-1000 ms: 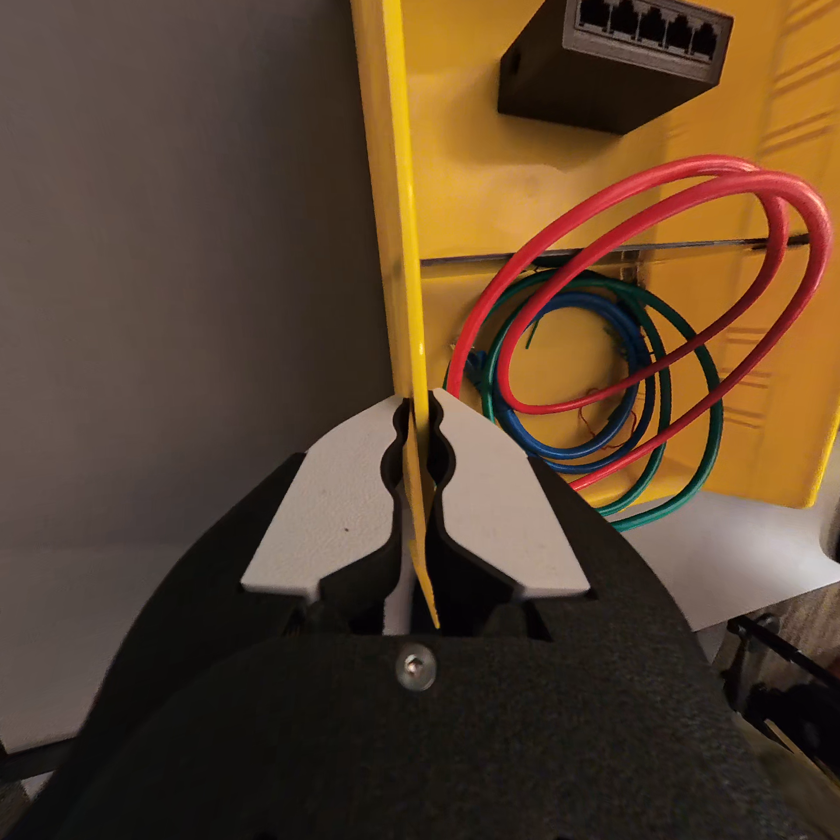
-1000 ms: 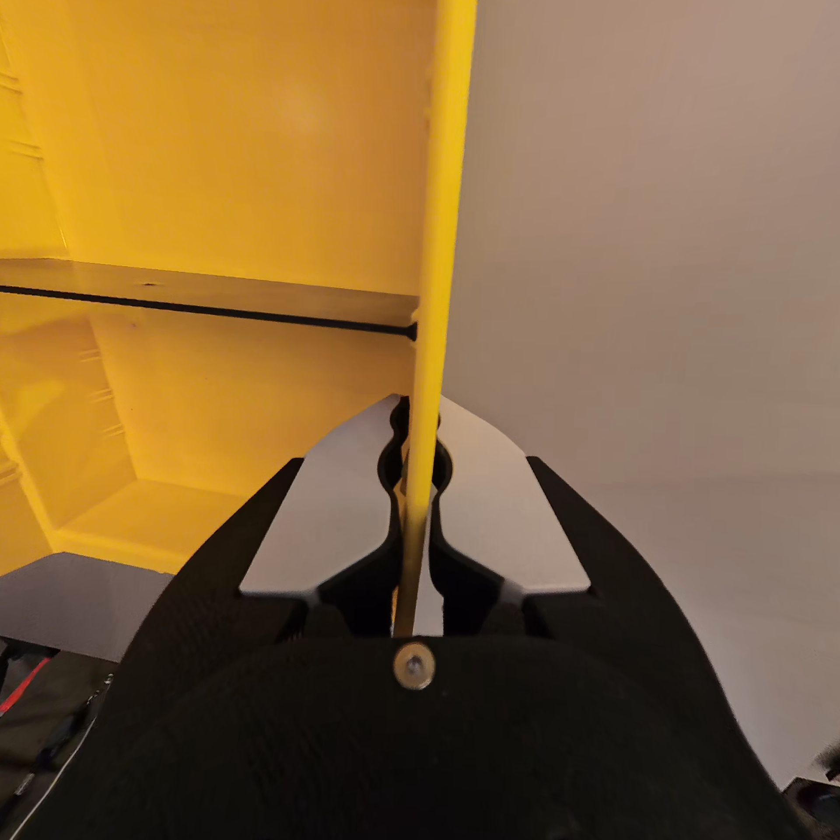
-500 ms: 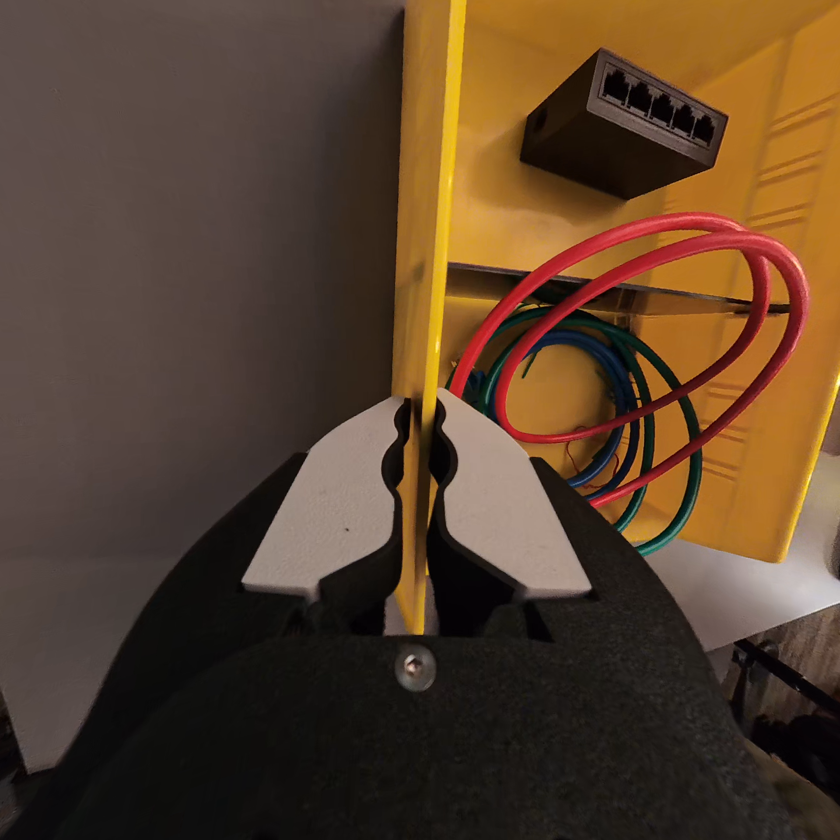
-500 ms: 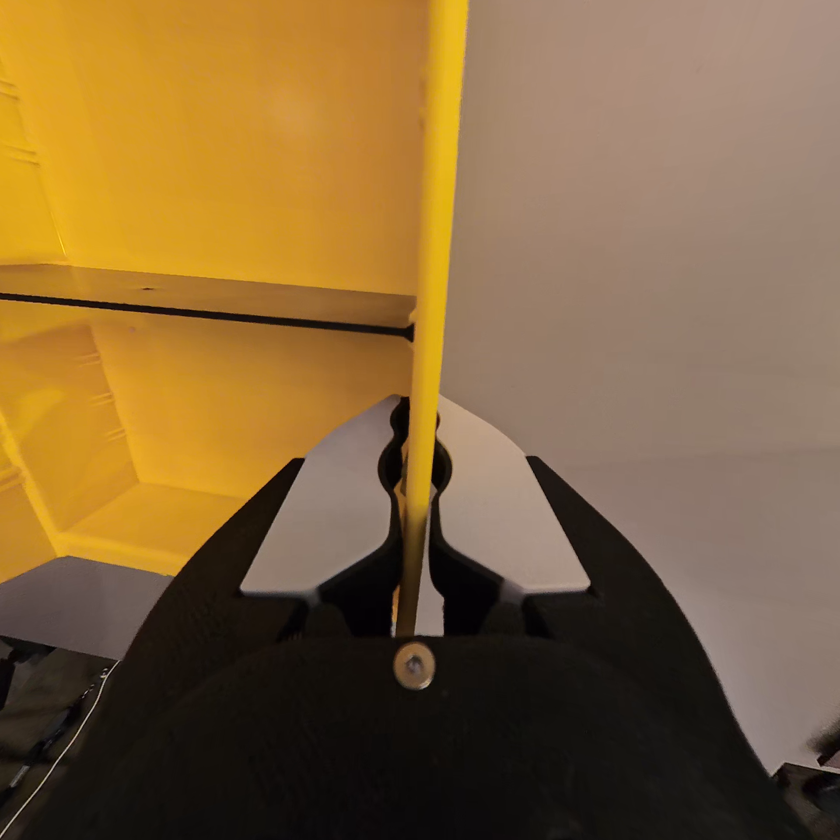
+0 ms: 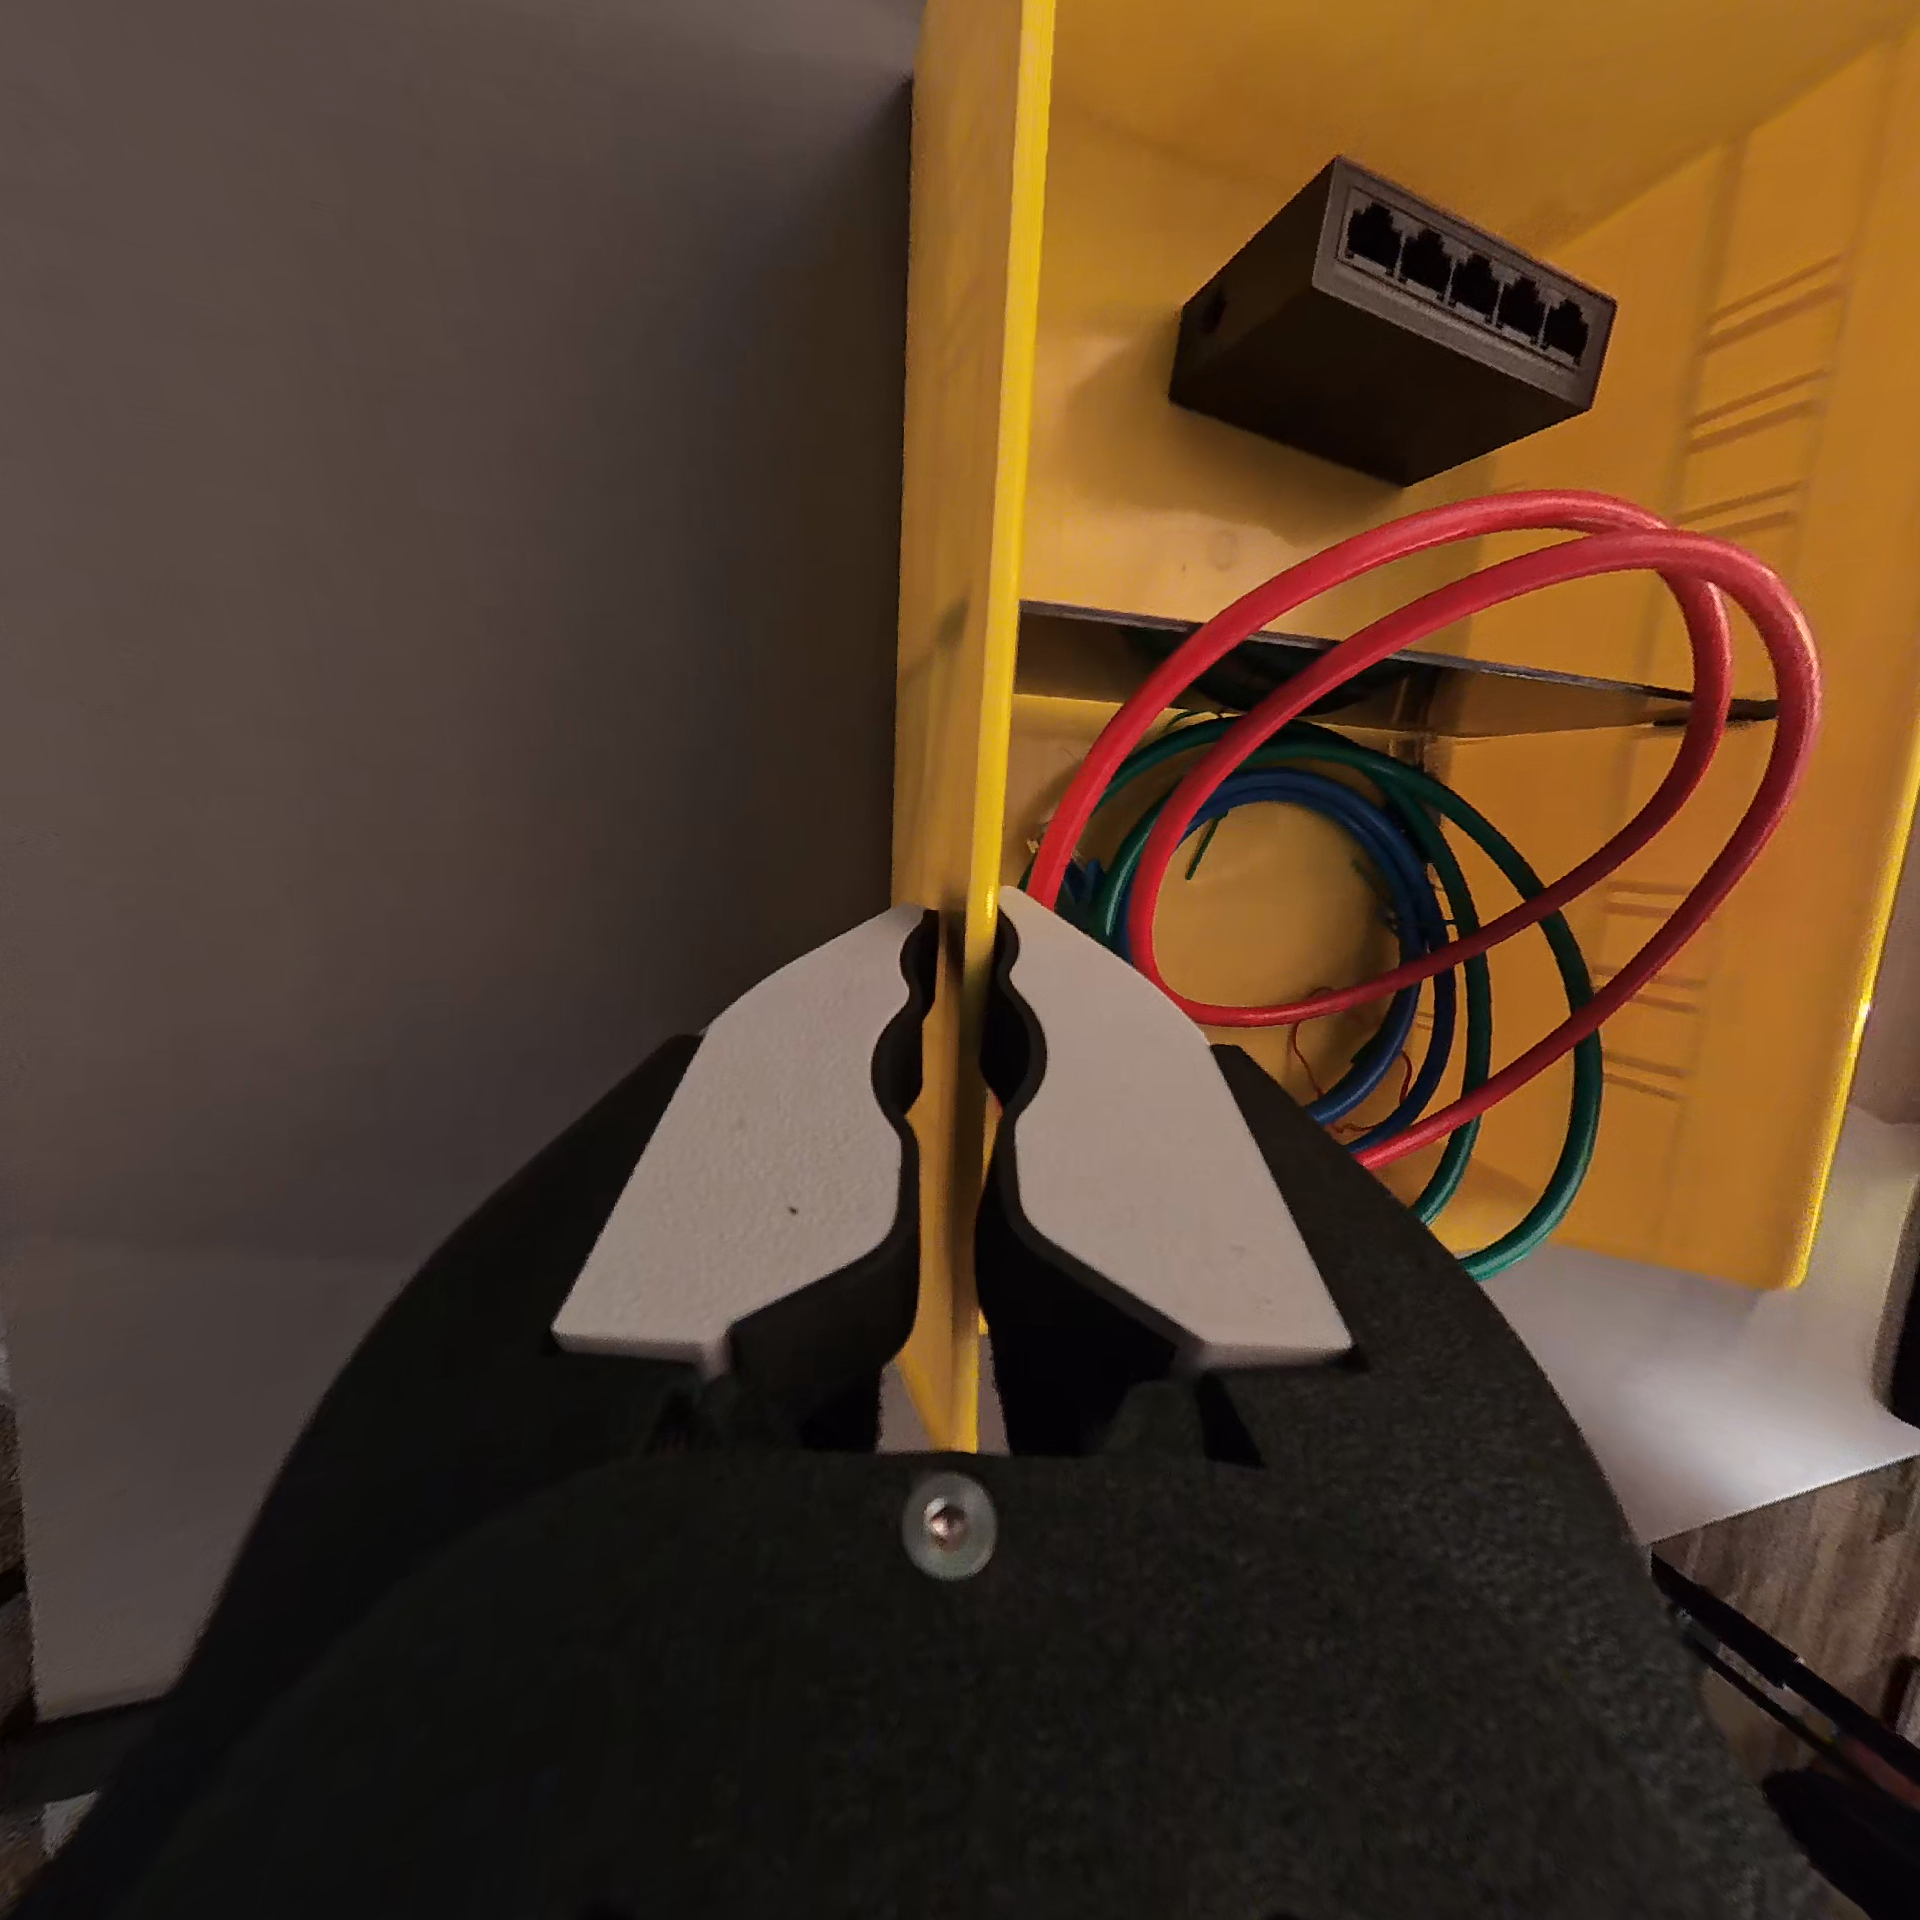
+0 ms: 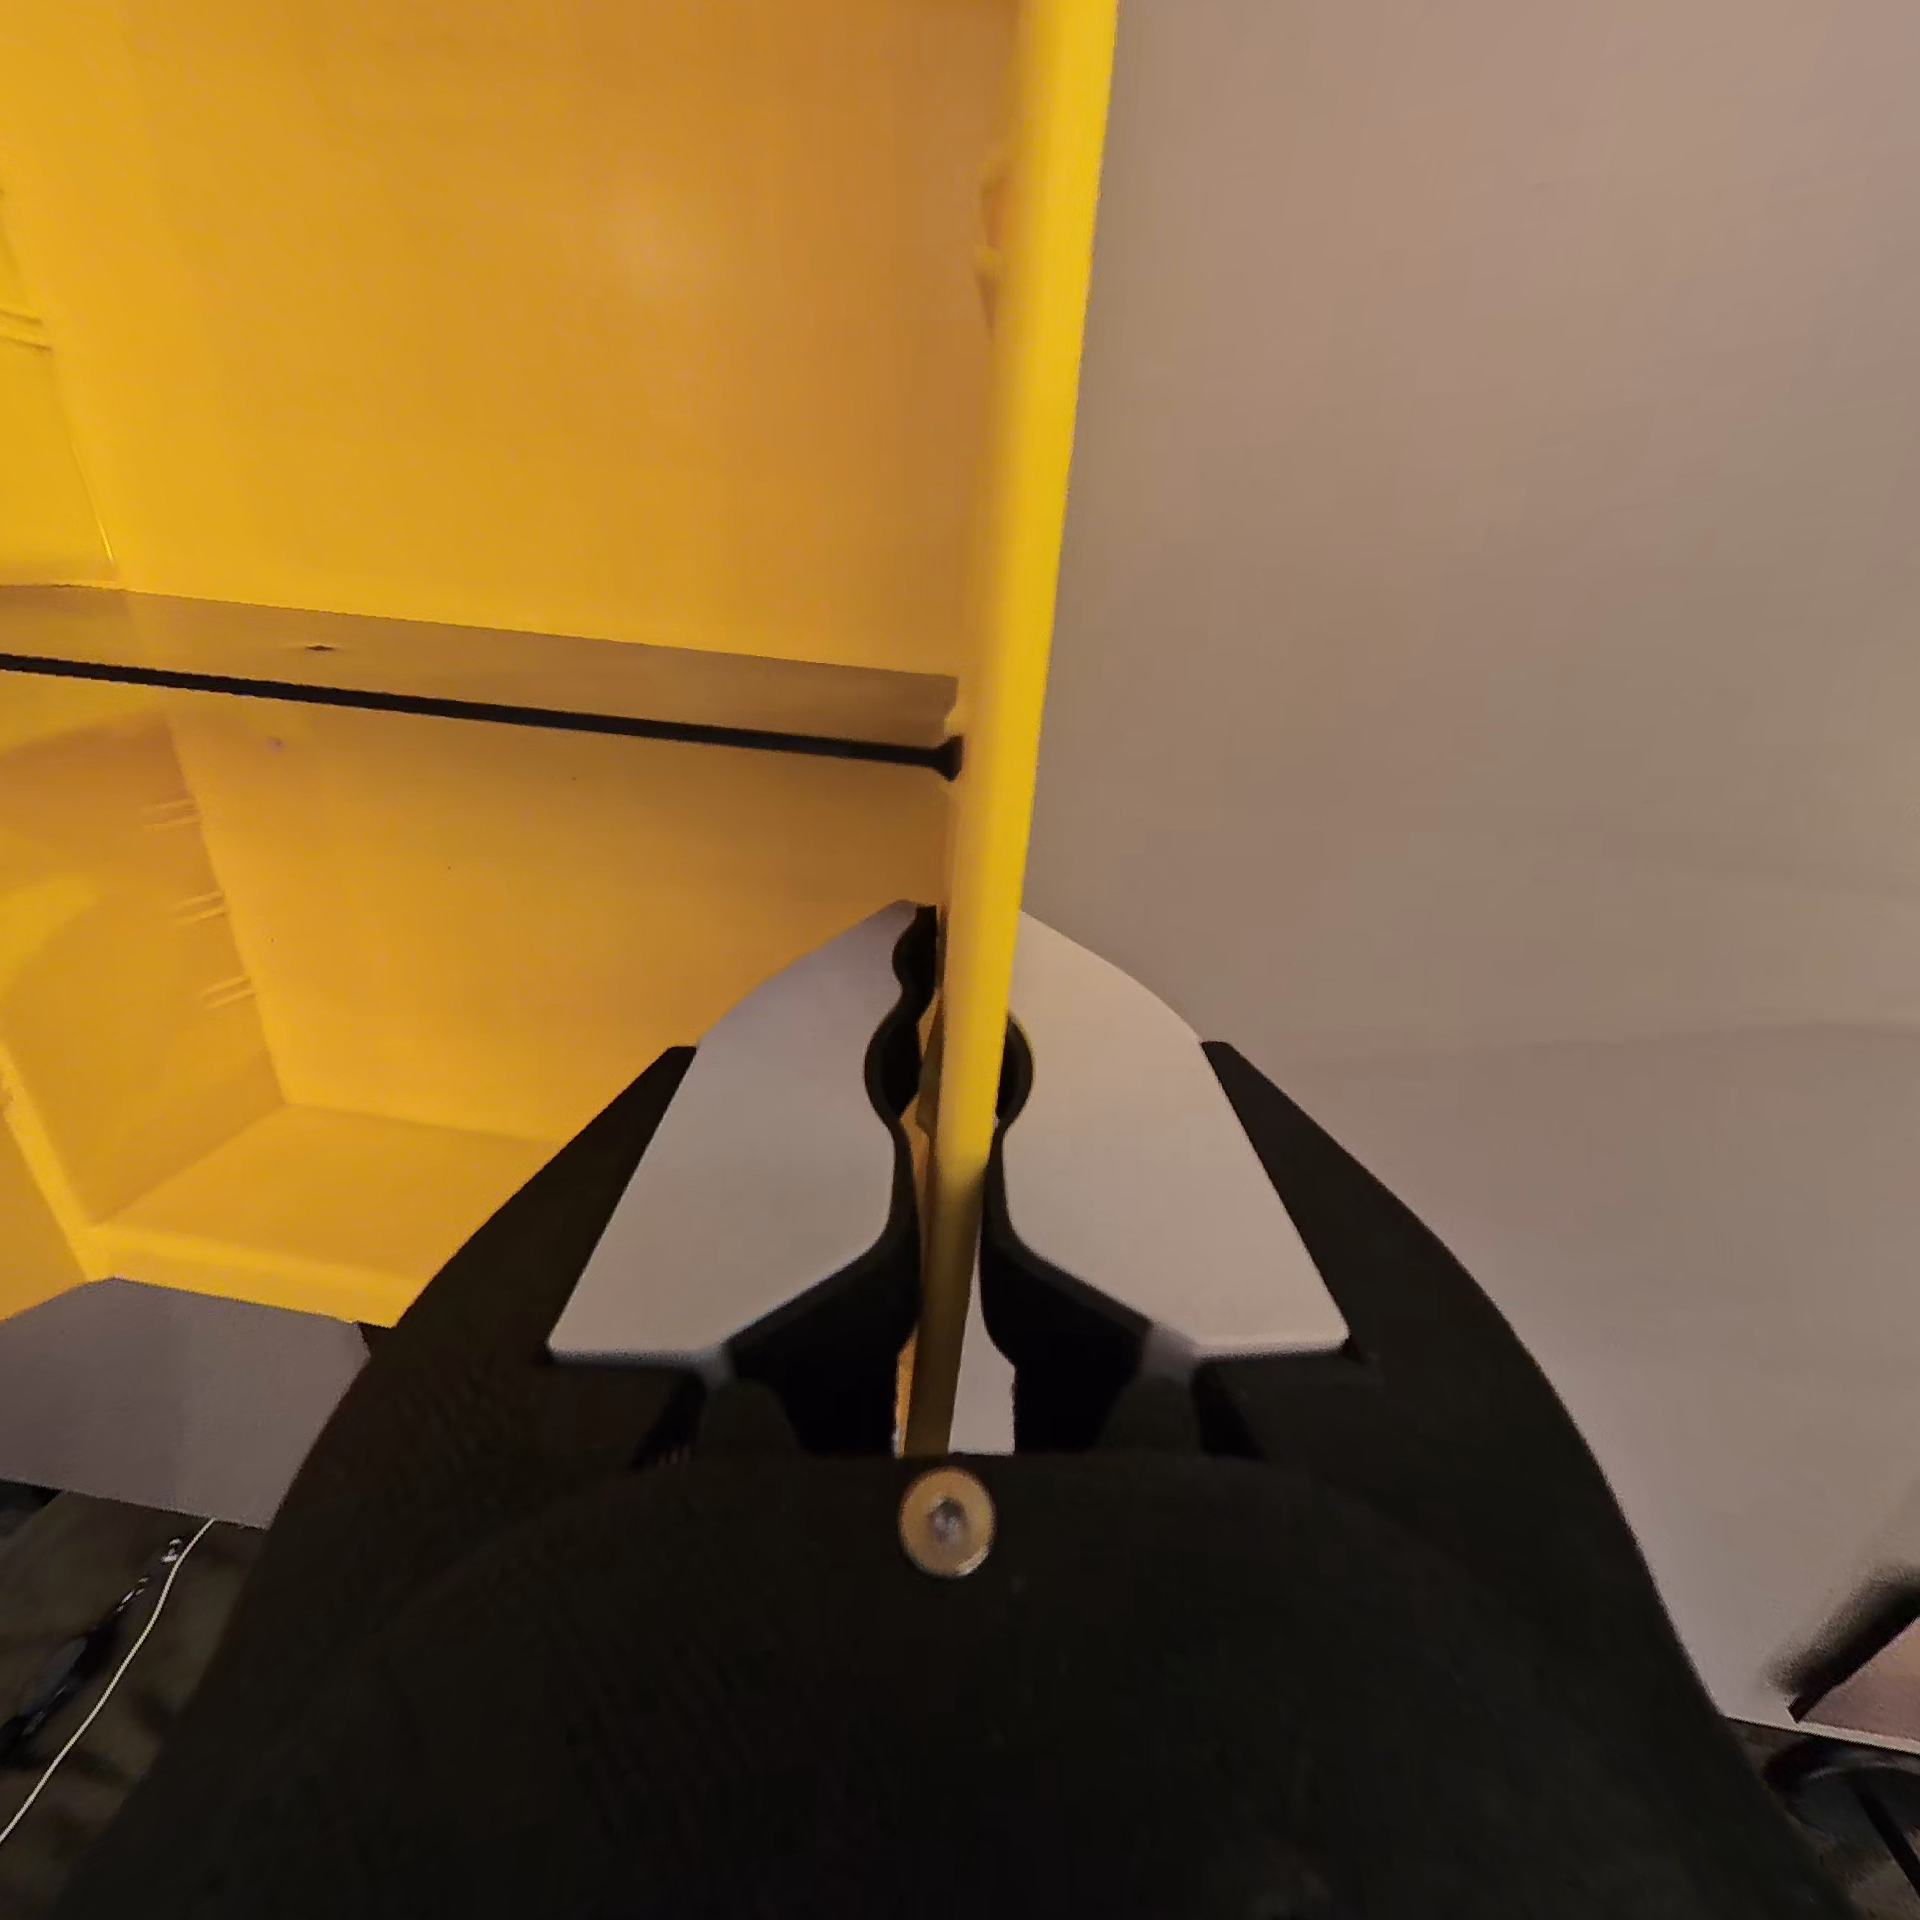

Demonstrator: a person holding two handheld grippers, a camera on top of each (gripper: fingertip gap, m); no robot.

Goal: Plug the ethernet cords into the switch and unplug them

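We find the left gripper closed on the left side wall of a yellow bin that stands on its side, the thin wall pinched between its grey fingers. The right gripper is likewise clamped on the bin's right side wall, the wall running up between its fingers. The bin rests on a white table.

Just beyond the left gripper, in the lower compartment, lie the coiled ethernet cords: a red cord looping highest and rising across the divider, a green cord and a blue cord within it. We can see no cord end seated in a port.

A dark divider shelf crosses the bin above the coils. Farther back, in the upper compartment, the dark switch sits against the bin's rear face, its row of five ports open toward us. We can read no brand, label or writing on any item. A plain wall stands behind.
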